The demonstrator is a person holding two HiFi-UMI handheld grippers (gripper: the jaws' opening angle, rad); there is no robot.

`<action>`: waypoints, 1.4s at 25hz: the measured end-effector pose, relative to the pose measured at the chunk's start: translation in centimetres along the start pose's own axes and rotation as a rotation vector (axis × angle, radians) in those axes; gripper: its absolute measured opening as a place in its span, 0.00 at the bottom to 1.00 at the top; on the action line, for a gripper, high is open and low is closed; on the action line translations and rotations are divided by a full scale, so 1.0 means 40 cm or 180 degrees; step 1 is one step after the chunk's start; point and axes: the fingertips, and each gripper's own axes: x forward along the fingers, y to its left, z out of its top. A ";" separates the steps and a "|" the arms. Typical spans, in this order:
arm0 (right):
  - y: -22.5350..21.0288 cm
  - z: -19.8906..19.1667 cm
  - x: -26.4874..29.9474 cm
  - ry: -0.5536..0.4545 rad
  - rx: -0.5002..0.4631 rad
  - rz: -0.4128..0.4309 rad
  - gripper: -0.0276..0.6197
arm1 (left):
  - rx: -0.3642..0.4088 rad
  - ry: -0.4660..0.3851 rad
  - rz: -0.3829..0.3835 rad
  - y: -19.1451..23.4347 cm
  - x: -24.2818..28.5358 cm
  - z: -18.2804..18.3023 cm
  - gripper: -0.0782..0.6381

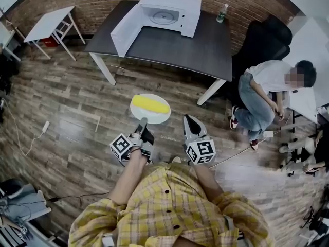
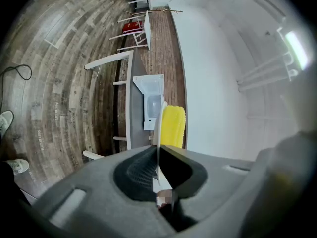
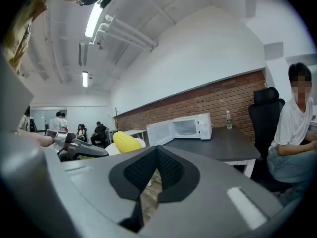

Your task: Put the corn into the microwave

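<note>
While your left claw (image 1: 143,122) is clenched on the thin rim of the round white plate (image 1: 154,118), the ridged yellow cob of corn (image 1: 149,105) lies across that plate just beyond the jaw tips. Your right claw (image 1: 189,120), just beside the left one, has its dark ribbed jaws pressed together on nothing. Well ahead of both claws, the boxy white microwave (image 1: 169,14) stands with its door swung open on the smooth dark rectangular table (image 1: 180,45).

Corn (image 1: 149,105) on plate (image 1: 154,118); microwave (image 1: 169,14) on table (image 1: 195,45) (far edge), beyond the plate.
</note>
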 end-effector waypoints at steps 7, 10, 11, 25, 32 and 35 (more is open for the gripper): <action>0.036 -0.008 0.027 -0.0013 0.0062 -0.0022 0.05 | 0.0007 0.0100 -0.0072 -0.008 -0.001 0.049 0.13; 0.069 -0.008 0.041 -0.0019 0.0035 -0.0049 0.05 | 0.0074 0.0156 -0.0014 0.002 -0.016 0.079 0.13; 0.078 -0.007 0.044 -0.0026 0.0027 -0.0074 0.05 | 0.0084 0.0173 -0.0017 0.002 -0.018 0.088 0.13; 0.166 -0.005 0.057 -0.0062 -0.0061 -0.0382 0.05 | -0.0063 0.0342 -0.0083 0.022 -0.047 0.165 0.13; 0.153 -0.012 0.099 -0.0046 -0.0058 -0.0402 0.05 | -0.0029 0.0403 -0.0030 0.042 -0.018 0.185 0.13; 0.138 -0.008 0.130 -0.0062 -0.0009 -0.0403 0.05 | 0.0040 0.0412 0.0048 0.050 -0.002 0.206 0.13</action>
